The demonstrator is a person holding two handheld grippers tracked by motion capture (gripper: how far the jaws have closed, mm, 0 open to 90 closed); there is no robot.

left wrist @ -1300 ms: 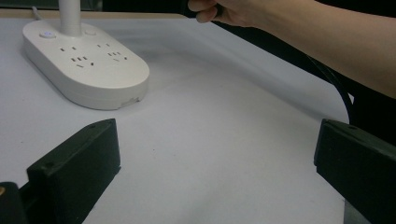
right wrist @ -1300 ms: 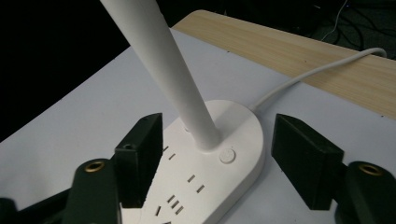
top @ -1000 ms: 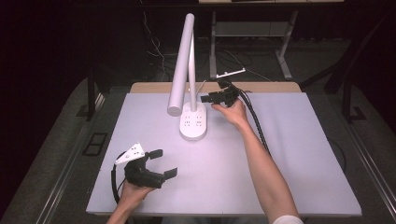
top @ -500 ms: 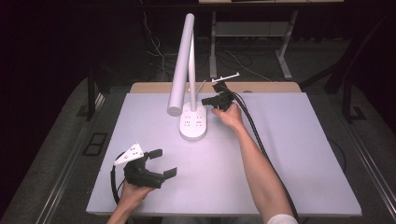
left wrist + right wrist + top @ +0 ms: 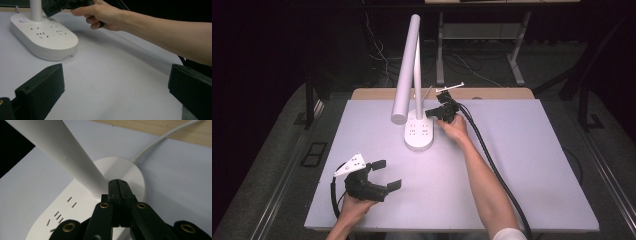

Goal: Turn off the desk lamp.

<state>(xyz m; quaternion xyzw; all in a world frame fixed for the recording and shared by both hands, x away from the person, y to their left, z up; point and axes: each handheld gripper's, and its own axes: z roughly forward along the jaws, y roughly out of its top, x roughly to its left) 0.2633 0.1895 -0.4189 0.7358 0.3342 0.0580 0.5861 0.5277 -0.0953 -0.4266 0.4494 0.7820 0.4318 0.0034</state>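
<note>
Right gripper (image 5: 118,185) now nearer, pressed together over lamp base (image 5: 125,170); left gripper (image 5: 382,175) spread.

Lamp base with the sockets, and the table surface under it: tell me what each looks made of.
The white oval lamp base looks like moulded plastic with a smooth satin finish: rounded edges, crisp socket slots and a soft sheen. The pale grey table top looks like a matte laminate or mat, flat and glare-free; which one, I cannot tell. A light wooden strip with faint grain shows along its far edge.

On the pale grey worktop (image 5: 537,165), the right gripper (image 5: 437,111) hovers at the white oval lamp base with sockets (image 5: 419,135); the left gripper (image 5: 379,174), fingers (image 5: 393,185) apart, sits near the front-left edge.
</note>
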